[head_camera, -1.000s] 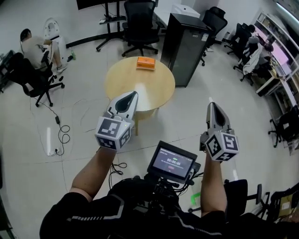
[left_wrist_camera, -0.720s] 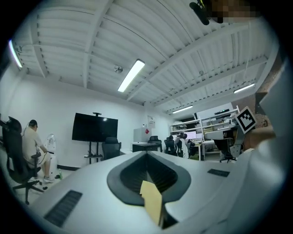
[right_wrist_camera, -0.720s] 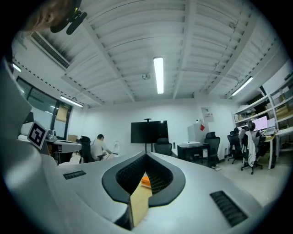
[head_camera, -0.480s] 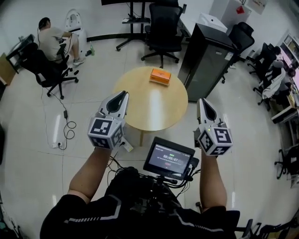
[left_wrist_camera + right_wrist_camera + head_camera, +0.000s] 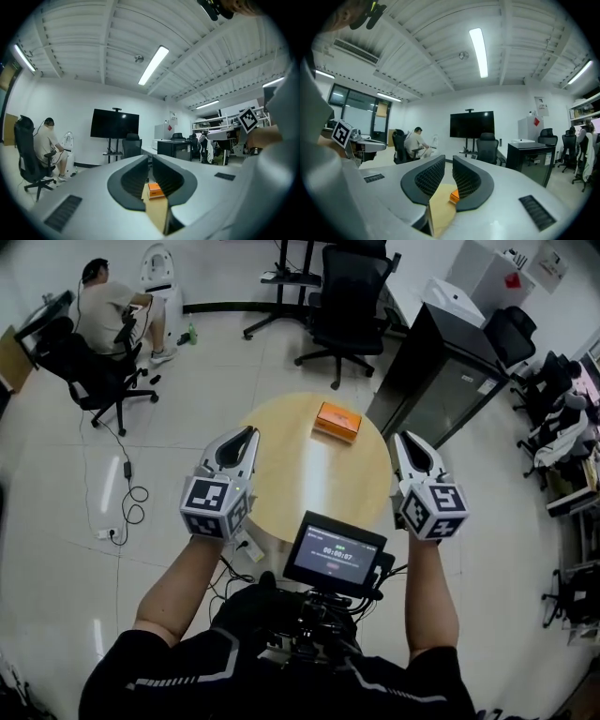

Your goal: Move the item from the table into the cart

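One orange box [image 5: 337,422] is lying flat near the round table's [image 5: 281,460] far edge, its long axis running crosswise and slanting down to the right. The left gripper [image 5: 247,432] is hovering closed and empty. The right gripper [image 5: 399,437] is just opening a slit, with nothing between its jaws. A black cabinet [image 5: 441,381] is crowding the right side, and floor [image 5: 169,456] is lying open on the left.

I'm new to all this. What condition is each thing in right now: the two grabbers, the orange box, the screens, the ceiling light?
Left gripper: jaws together, empty.
Right gripper: jaws have just been opening to a slit, nothing between them.
Orange box: lying flat on the round table, untouched.
Small screen: lit.
Wall screen: dark.
Ceiling light: on.
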Motion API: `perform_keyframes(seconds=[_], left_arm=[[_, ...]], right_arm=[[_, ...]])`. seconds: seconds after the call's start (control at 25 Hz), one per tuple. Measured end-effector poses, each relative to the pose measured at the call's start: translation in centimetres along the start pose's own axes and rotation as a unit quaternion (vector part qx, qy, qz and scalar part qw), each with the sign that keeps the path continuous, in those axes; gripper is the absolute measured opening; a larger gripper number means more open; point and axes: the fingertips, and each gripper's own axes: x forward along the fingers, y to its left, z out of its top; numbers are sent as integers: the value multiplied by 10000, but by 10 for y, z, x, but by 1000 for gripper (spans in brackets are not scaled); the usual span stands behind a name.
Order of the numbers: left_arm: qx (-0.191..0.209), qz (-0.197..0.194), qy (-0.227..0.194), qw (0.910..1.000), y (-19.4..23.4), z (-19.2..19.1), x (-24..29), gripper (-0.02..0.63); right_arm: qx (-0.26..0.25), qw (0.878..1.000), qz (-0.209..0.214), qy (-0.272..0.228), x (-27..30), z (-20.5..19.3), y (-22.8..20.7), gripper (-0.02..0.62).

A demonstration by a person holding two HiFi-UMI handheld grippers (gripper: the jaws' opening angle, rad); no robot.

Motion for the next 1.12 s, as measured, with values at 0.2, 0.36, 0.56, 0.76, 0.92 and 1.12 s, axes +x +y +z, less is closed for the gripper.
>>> perform_keyframes(seconds=[0.2,0.36,0.56,0.76,0.92,1.12], left_arm=[[-44,206,135,9997,38,-16,119,40],[-17,497,320,9982,47,-26,222,40],[-225,817,737,9937,42,-51,327,40],[-342,929,1056,9895,84,-91,389,40],[-378,914,1550,9830,140,-153,440,40],[-652,920,1941,9745,179,-222,496,40]], right_arm=[[-139,9979,510,382,123,-24,-66,98],[-93,9925,1054,615,211,-45,-135,155],[-382,9755,1800,1207,297,-77,-210,219],[-565,9504,2320,1992,389,-143,-215,309],[-600,9255,2490,2790,469,-221,-213,377],[-836,8986,2600,3434,539,-305,-233,377]])
